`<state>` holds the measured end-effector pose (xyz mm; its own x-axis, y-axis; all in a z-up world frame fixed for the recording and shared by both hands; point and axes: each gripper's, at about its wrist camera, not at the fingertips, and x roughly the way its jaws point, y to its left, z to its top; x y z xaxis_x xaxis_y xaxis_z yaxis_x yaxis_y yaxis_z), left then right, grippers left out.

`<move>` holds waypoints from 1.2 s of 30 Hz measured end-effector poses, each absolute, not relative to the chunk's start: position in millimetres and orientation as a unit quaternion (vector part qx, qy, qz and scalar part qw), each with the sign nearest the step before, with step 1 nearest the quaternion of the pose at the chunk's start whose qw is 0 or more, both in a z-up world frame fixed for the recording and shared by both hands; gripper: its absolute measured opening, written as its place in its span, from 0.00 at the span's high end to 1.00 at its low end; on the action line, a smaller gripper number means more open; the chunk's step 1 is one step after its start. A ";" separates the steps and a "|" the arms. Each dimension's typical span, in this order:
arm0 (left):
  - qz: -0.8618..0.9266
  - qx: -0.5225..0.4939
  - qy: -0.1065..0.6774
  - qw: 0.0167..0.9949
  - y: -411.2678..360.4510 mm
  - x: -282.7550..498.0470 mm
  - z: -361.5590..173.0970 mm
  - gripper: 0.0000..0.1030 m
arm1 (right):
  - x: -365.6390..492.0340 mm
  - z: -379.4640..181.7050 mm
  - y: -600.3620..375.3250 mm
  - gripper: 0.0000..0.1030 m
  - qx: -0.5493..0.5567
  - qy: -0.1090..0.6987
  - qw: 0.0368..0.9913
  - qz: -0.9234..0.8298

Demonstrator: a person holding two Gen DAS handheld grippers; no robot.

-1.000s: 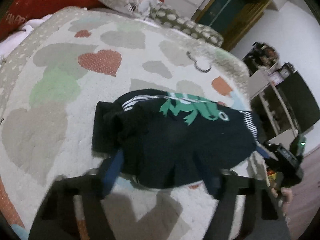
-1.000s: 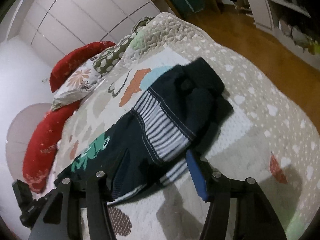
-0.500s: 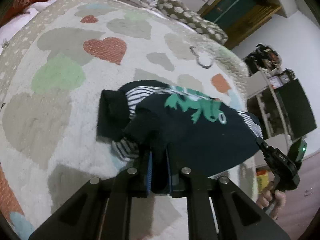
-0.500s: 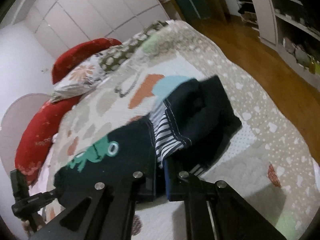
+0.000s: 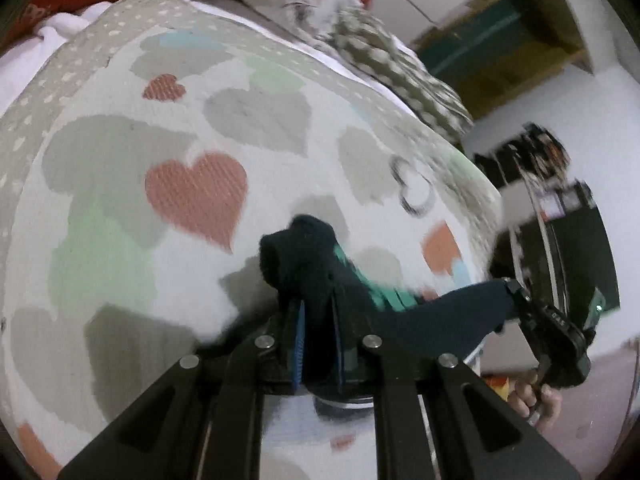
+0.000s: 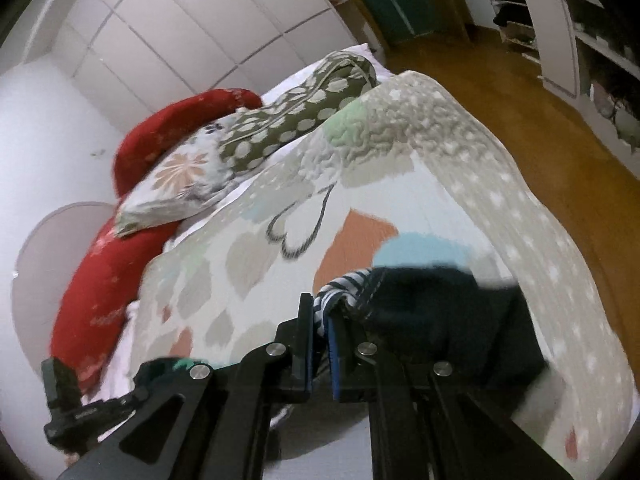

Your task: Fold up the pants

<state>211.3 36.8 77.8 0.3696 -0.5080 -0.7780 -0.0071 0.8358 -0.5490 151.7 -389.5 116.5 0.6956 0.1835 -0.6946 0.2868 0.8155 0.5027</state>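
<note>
The pants (image 5: pixel 316 264) are dark navy with a green print and a striped waistband. My left gripper (image 5: pixel 318 344) is shut on a bunched dark end of them and holds it above the heart-patterned quilt (image 5: pixel 120 208). The cloth stretches right to my right gripper (image 5: pixel 516 300), seen at the far edge. In the right wrist view my right gripper (image 6: pixel 320 344) is shut on the striped waistband (image 6: pixel 344 288), and the dark pants (image 6: pixel 440 312) hang to its right, blurred. The left gripper (image 6: pixel 132 392) shows at the lower left.
Red, floral and spotted pillows (image 6: pixel 256 136) lie at the head of the bed. The quilt's edge (image 6: pixel 540 216) drops to a wooden floor (image 6: pixel 560 128). White shelves (image 6: pixel 560 40) and a dark cabinet (image 5: pixel 572 248) stand beside the bed.
Both grippers closed on the pants' near edge and then lifted. The pants have come up off the quilt and now hang stretched between the two grippers.
</note>
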 end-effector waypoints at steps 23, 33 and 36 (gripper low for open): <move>-0.190 -0.154 0.560 0.791 19.5 139.0 20.0 0.21 | 25.6 43.9 -449.4 0.31 0.321 0.401 0.848 -0.130; -0.144 -0.084 0.558 0.813 -2.8 144.4 25.1 0.90 | 52.3 21.8 -412.0 0.89 0.348 0.407 0.840 -0.087; -0.151 -0.099 0.556 0.812 12.7 135.4 37.3 0.91 | 38.8 41.4 -401.2 0.90 0.337 0.395 0.850 -0.086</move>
<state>135.4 12.7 37.3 0.3369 -0.3551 -0.8720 0.1344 0.9348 -0.3287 38.8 -401.2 41.4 0.6735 0.1205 -0.7293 0.4124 0.7576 0.5060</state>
